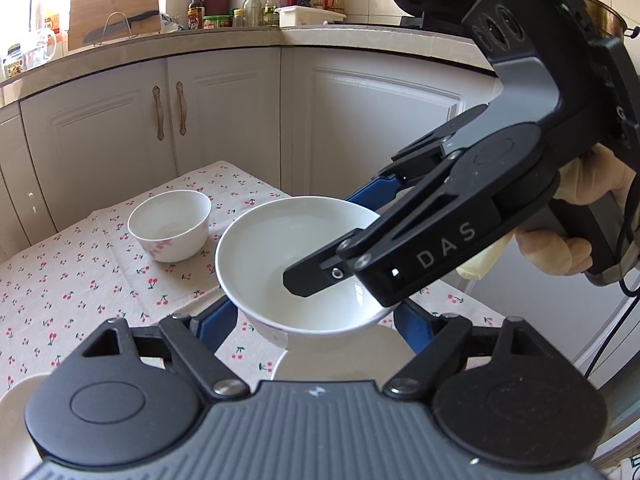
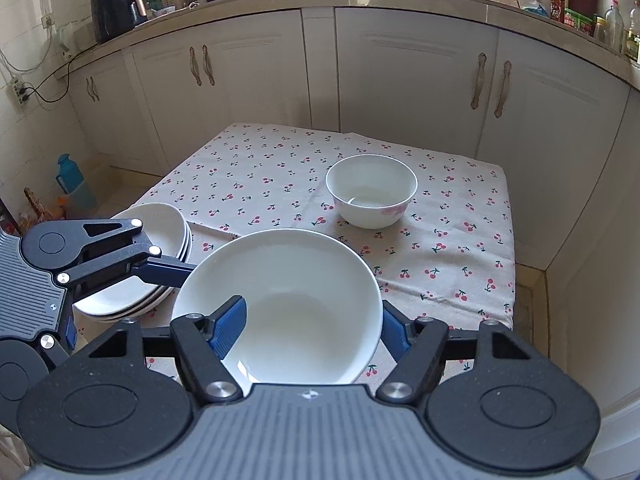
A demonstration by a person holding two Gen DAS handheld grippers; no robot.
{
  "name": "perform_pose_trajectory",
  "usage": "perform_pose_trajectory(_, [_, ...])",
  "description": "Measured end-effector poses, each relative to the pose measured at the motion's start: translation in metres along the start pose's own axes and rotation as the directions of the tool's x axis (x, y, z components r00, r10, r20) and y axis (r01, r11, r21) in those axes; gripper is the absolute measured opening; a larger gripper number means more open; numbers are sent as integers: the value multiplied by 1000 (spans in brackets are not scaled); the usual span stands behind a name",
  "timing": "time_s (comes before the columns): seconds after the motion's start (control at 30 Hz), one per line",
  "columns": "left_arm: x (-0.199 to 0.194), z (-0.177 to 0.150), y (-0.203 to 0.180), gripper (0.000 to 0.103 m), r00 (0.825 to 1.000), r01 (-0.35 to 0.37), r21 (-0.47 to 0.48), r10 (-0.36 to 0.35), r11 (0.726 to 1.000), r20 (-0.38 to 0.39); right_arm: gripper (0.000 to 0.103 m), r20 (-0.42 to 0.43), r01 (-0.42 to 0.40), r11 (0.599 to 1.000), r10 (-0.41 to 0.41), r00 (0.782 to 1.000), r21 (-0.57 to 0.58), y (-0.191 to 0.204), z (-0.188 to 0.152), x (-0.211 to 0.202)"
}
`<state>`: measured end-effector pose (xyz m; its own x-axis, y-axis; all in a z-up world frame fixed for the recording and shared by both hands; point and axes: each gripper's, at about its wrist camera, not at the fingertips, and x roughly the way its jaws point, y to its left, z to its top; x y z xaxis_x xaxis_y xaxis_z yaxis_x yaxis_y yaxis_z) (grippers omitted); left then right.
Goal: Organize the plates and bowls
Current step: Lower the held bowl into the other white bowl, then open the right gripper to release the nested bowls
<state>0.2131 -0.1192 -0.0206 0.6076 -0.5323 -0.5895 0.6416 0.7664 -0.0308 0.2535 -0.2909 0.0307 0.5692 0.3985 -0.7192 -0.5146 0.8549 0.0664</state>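
- The wide bowl (image 2: pixel 280 304) hangs tilted above the tabletop (image 2: pixel 460 280), near its 6 o'clock edge, clear of the cloth.
- The right claw (image 2: pixel 312 324) is partly closed on the bowl's near rim: one blue finger (image 2: pixel 230 328) lies inside at 9 o'clock, the other outside at 3 o'clock.
- The left claw (image 1: pixel 316 320) grips the same bowl (image 1: pixel 296 264) from the opposite side, its blue fingers (image 1: pixel 218 320) pressing the outer wall, jaws partly closed.
- A gloved hand (image 1: pixel 576 216) holds the right claw's handle.
- A small bowl (image 2: pixel 371 191) with pink flowers stands upright at 1 o'clock of the held bowl, well apart.
- A plate stack (image 2: pixel 160 232) sits at 9 o'clock, by the tabletop's edge.
- Cabinets (image 2: pixel 400 80) stand behind.
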Motion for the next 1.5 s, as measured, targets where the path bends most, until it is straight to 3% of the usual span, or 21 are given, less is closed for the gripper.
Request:
perform_pose_trajectory(0.53, [-20,-34,-9,84,999,32,-25,-33,999,-39,76,-45,-1,1000,1,999,2,32,-26,-2])
perform_pose_trajectory(1.5, [-12,-52,-17,85,994,60,-44,-64,997,-89,76,-92,-3,998,8,996,60,32,-52,10])
